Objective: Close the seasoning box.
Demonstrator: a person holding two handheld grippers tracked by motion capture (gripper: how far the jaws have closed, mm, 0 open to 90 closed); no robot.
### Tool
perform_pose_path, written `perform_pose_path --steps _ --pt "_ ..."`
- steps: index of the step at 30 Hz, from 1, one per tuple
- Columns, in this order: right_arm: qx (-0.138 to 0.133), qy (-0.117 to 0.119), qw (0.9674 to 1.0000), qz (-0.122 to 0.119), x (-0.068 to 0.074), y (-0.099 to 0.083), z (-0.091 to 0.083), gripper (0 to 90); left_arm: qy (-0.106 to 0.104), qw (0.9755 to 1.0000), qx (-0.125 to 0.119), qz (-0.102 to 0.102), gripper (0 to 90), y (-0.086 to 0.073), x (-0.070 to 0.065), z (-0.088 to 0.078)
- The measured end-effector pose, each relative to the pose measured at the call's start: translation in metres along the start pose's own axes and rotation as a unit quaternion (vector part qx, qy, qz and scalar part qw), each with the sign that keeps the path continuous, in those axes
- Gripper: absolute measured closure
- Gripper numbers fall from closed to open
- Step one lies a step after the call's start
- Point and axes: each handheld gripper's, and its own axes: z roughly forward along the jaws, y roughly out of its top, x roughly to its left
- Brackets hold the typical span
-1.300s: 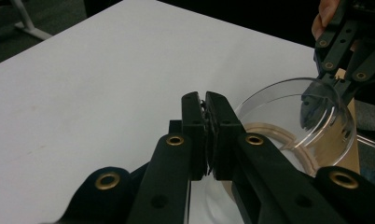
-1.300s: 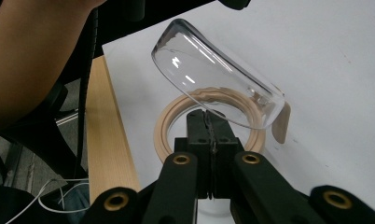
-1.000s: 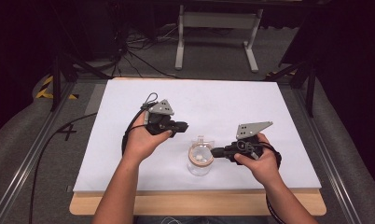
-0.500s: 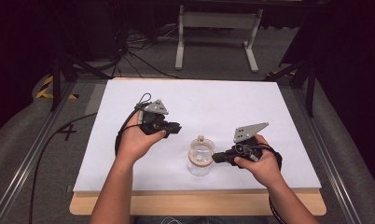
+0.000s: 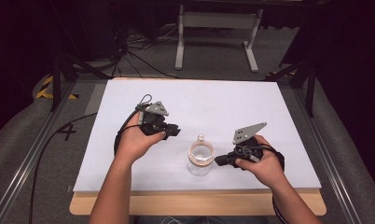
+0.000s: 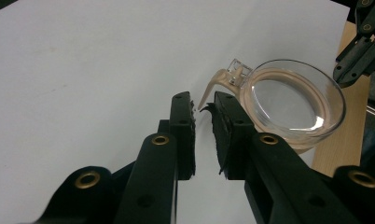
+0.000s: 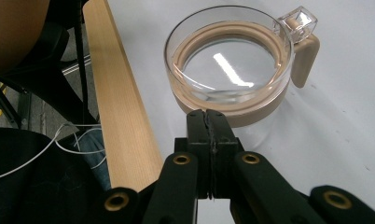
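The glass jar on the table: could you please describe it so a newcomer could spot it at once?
Look at the white table, near its front edge, between the two hands. There stands a clear glass jar with a tan ring around its rim and a small tab on the far side; it is the one see-through thing among black grippers.

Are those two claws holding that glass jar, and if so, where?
No. The left claw has just been opening, with nothing between its jaws. The right claw is shut, empty, by the glass jar.
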Motion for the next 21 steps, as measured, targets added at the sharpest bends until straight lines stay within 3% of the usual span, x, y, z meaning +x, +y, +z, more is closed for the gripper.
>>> perform_pose_path --steps 7,9,10,11,16,20,21 --pt "-0.021 -0.005 0.9998 0.001 -0.002 0.000 -0.007 89.2 0.003 1.0000 -0.002 -0.004 72.9 -0.001 0.001 -0.002" --pt "-0.040 -0.010 0.9992 0.003 -0.003 0.000 -0.012 80.9 0.006 0.9999 -0.012 -0.009 70.9 -0.002 0.001 -0.003" --pt "-0.040 -0.010 0.9992 0.003 -0.003 0.000 -0.012 80.9 0.006 0.9999 -0.012 -0.009 69.7 -0.002 0.001 -0.003" --pt "-0.061 -0.016 0.9980 0.004 -0.006 0.001 -0.019 77.1 0.006 0.9998 -0.014 -0.012 68.7 -0.003 0.002 -0.003" --pt "-0.099 -0.038 0.9943 0.013 -0.013 0.001 -0.032 65.1 0.019 0.9994 -0.012 -0.026 65.0 -0.010 0.004 -0.011" --pt "-0.117 -0.058 0.9912 0.019 -0.021 0.000 -0.041 61.1 0.024 0.9989 -0.019 -0.036 63.7 -0.015 0.005 -0.015" --pt "-0.127 -0.070 0.9890 0.028 -0.027 -0.001 -0.048 58.9 0.027 0.9988 -0.020 -0.038 62.4 -0.016 0.006 -0.017"
